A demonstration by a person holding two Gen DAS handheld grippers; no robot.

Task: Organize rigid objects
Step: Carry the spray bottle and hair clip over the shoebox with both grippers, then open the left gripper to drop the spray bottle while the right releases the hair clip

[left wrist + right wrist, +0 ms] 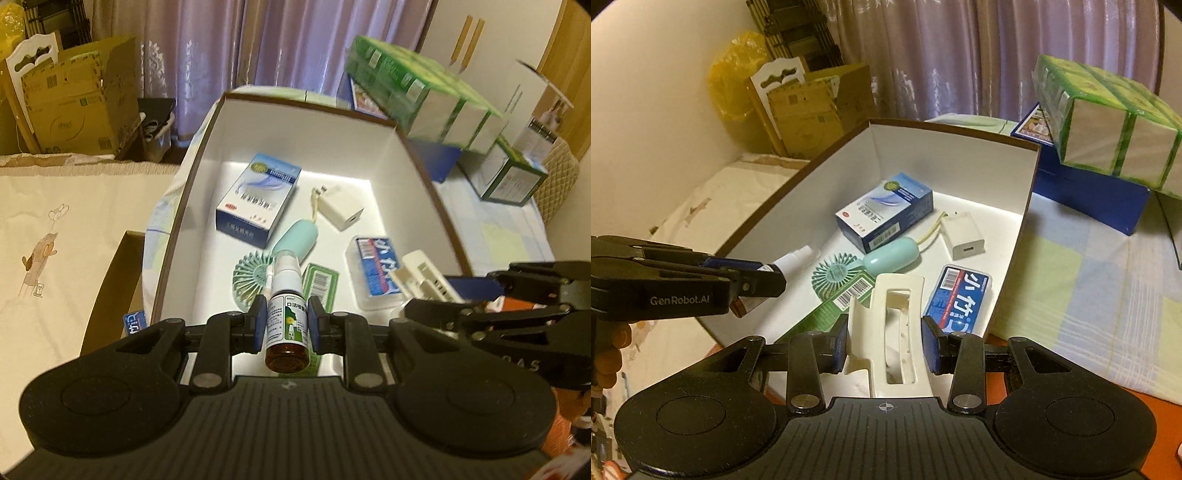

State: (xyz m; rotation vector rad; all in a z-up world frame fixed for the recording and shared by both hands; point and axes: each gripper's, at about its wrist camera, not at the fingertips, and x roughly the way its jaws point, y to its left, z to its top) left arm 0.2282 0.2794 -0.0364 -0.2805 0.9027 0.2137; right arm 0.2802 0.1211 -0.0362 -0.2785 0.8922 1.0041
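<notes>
The left gripper (287, 325) is clamped, both blue pads pressed flat against what it carries (fingers (258, 321) level, pointing forward). The right gripper (885, 341) sits just beside it, jaws spread wider, closed on its own load.

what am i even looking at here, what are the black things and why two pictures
Each black thing is a pair of hand-held tongs with a camera on it, so each picture looks along one pair. The left tongs are shut on a small spray bottle. The right tongs have a cream hair clip between their fingers. Both hover over a white-lined box holding a blue carton, a white charger, a mint hand fan, a green pack and a blue plastic case.
</notes>
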